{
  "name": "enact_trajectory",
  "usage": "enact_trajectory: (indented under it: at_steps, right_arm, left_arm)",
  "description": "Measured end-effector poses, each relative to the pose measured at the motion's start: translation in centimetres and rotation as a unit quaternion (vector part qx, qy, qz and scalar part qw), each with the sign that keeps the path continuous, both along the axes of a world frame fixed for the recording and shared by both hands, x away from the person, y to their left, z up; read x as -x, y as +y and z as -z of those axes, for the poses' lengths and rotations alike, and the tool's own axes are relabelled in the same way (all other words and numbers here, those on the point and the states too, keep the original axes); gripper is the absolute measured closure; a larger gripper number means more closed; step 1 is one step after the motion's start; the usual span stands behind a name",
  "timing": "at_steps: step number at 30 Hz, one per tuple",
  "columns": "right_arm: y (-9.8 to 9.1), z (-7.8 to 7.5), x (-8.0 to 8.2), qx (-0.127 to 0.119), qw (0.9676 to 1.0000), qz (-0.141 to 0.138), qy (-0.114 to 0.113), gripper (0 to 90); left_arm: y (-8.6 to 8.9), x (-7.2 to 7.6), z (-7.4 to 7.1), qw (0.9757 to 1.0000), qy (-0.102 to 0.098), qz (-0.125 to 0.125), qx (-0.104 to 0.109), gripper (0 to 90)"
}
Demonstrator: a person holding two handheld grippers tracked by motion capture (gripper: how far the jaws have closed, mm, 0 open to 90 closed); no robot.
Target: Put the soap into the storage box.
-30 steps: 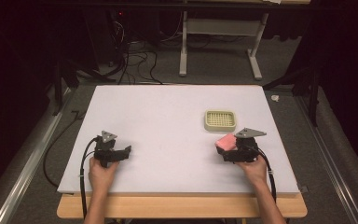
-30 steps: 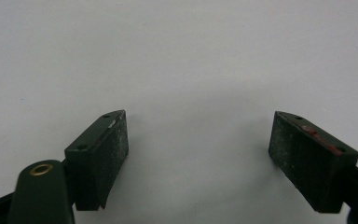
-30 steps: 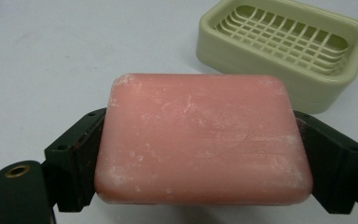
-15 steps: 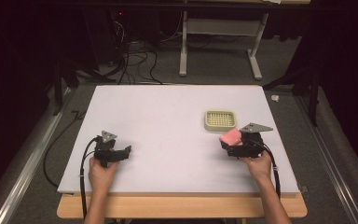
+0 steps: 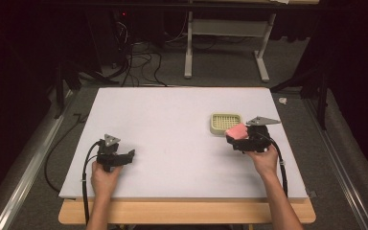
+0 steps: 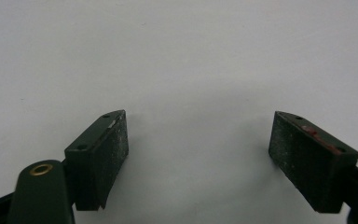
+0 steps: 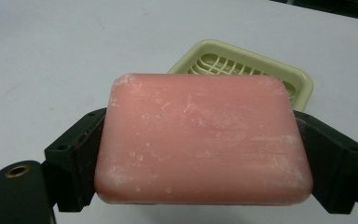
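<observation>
Right gripper (image 7: 200, 154) pinches pink soap (image 7: 200, 140) beside the dish (image 5: 226, 123) (left gripper (image 6: 198, 158) fingers spread)

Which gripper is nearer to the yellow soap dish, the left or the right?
Right. The right gripper is just beside the soap dish; the left gripper is far across the table.
</observation>
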State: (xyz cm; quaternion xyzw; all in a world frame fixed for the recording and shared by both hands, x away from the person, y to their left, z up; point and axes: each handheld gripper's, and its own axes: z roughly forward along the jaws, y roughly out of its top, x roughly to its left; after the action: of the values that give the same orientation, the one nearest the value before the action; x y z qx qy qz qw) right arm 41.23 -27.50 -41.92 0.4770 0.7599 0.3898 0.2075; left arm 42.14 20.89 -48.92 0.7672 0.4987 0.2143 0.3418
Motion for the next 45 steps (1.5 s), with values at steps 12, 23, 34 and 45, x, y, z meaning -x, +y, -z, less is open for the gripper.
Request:
enact_trajectory:
  at_steps: [12,23,34,45]
  right_arm:
    - [0.2,-0.3,-2.1,-0.002,0.9999,0.014,0.008,13.6]
    - [0.6,0.1,-4.0,0.002,0.9995,0.021,0.024,13.6]
    - [0.6,1.1,-5.7,0.006,0.9975,0.051,0.048,13.6]
    - [1.5,1.6,-7.3,0.021,0.9964,0.056,0.06,13.6]
  left_arm:
    - [0.0,0.0,0.0,1.0,0.0,0.0,0.0,20.4]
    - [0.0,0.0,0.0,1.0,0.0,0.0,0.0,20.4]
    - [0.0,0.0,0.0,1.0,0.0,0.0,0.0,20.4]
    - [0.0,0.0,0.0,1.0,0.0,0.0,0.0,20.4]
